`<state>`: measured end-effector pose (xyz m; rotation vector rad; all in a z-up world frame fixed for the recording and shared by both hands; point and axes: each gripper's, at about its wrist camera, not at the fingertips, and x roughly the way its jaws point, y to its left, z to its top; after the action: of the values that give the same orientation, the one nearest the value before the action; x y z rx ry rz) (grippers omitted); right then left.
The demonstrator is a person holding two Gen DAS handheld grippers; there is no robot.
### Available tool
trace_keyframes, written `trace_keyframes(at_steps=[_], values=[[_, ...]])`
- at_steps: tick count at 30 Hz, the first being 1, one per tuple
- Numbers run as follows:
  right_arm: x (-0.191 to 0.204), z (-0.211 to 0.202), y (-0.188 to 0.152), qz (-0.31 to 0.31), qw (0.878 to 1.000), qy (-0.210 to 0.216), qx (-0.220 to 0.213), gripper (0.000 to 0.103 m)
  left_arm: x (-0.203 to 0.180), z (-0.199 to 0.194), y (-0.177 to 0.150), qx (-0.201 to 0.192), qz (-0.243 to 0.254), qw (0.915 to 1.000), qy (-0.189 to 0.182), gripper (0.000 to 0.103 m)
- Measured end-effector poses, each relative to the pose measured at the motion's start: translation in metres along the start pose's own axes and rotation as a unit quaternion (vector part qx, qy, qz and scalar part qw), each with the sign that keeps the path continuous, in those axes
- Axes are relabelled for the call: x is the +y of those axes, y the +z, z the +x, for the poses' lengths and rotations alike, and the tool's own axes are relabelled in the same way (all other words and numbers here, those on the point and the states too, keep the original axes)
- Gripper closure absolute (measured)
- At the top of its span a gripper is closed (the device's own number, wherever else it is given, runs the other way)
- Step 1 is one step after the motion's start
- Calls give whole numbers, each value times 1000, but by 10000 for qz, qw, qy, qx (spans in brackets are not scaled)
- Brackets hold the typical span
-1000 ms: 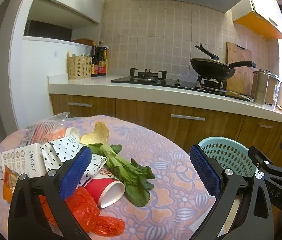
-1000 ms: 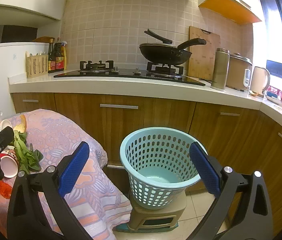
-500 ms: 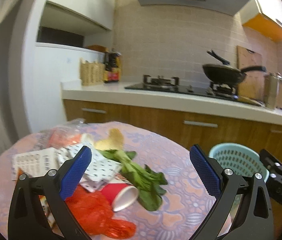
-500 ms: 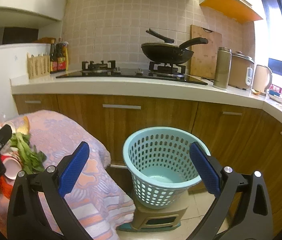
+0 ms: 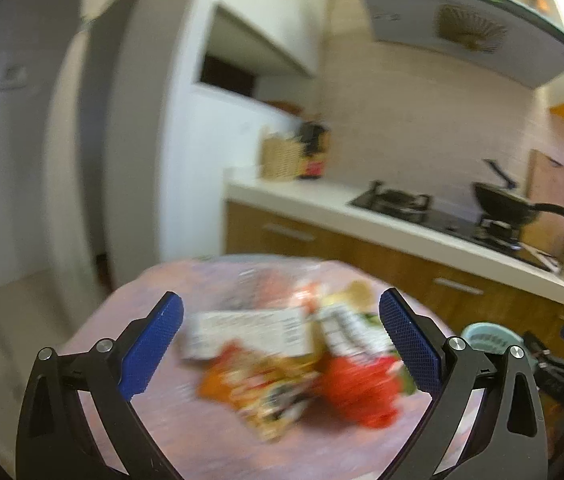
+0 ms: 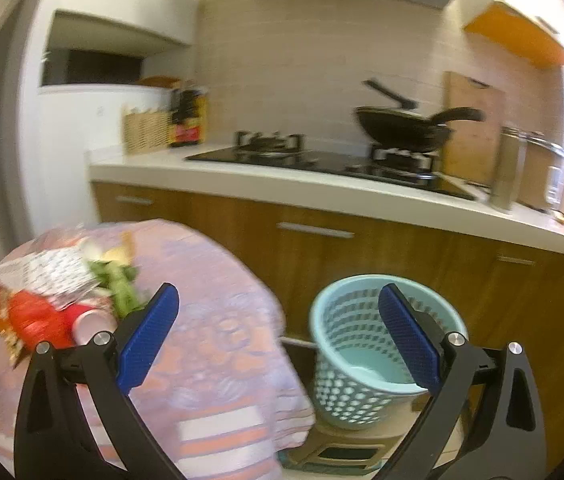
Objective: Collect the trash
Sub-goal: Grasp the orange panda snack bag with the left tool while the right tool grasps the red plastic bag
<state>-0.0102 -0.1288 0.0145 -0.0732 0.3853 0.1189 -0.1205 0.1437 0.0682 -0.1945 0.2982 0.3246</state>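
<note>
L tongs (image 5: 280, 344) wide open, empty, above the trash pile (image 5: 282, 352) on the worktop (image 5: 154, 412); view blurred. Pile: red bag (image 5: 358, 388), snack wrapper (image 5: 266, 396), white box (image 5: 250, 332) just behind. R tongs (image 6: 278, 336) also wide open, empty, w/ bin (image 6: 366, 352) on a stool beside the worktop, right of pile. Cup (image 6: 92, 322) and greens (image 6: 122, 288) at pile's right edge. Stove, wok (image 6: 402, 128) far behind.
</note>
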Motion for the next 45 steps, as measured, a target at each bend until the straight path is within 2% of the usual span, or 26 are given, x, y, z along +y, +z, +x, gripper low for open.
trace_keyframes(at_steps=[4, 7, 9, 11, 14, 17, 20, 25, 28, 31, 33, 35, 36, 40, 43, 45], values=[[20, 4, 4, -12, 9972, 731, 152, 23, 41, -3, -7, 309, -300, 9989, 197, 8], [35, 13, 4, -67, 9937, 1068, 344, 28, 55, 5, -10, 602, -348, 9973, 221, 8], [42, 17, 2, -133, 9916, 1209, 435, 32, 60, 15, -12, 807, -272, 9963, 149, 8], [49, 20, 0, -195, 9889, 1367, 541, 34, 68, 34, -18, 1118, -413, 9928, -125, 8], [58, 21, -5, -324, 9861, 1503, 636, 35, 80, 65, -33, 1670, -708, 9816, -598, 11], [61, 25, -9, -374, 9856, 1480, 722, 35, 84, 96, -46, 1993, -627, 9747, -794, 13], [57, 27, -9, -314, 9865, 1409, 770, 34, 85, 123, -56, 2432, -575, 9621, -1089, 18], [54, 26, -7, -337, 9867, 1415, 728, 34, 83, 145, -63, 2745, -698, 9448, -1645, 22], [62, 25, -7, -411, 9816, 1720, 717, 34, 77, 155, -65, 2850, -658, 9396, -1779, 24], [79, 23, -5, -598, 9764, 1981, 614, 34, 74, 162, -66, 2958, -749, 9316, -1976, 40], [91, 21, -4, -747, 9727, 2129, 537, 34, 71, 161, -68, 2961, -716, 9323, -1948, 48], [104, 23, -3, -842, 9672, 2334, 553, 34, 66, 160, -73, 3092, -723, 9238, -2141, 75], [111, 24, -4, -917, 9651, 2380, 587, 34, 64, 159, -76, 3143, -717, 9219, -2149, 80], [128, 30, -10, -1130, 9594, 2493, 683, 34, 59, 139, -80, 3021, -563, 9301, -2011, 100], [136, 36, -14, -1142, 9536, 2668, 803, 26, 65, 117, -78, 2812, -709, 9381, -1893, 102], [140, 38, -16, -1120, 9501, 2774, 884, 26, 68, 104, -77, 2649, -809, 9421, -1892, 102]])
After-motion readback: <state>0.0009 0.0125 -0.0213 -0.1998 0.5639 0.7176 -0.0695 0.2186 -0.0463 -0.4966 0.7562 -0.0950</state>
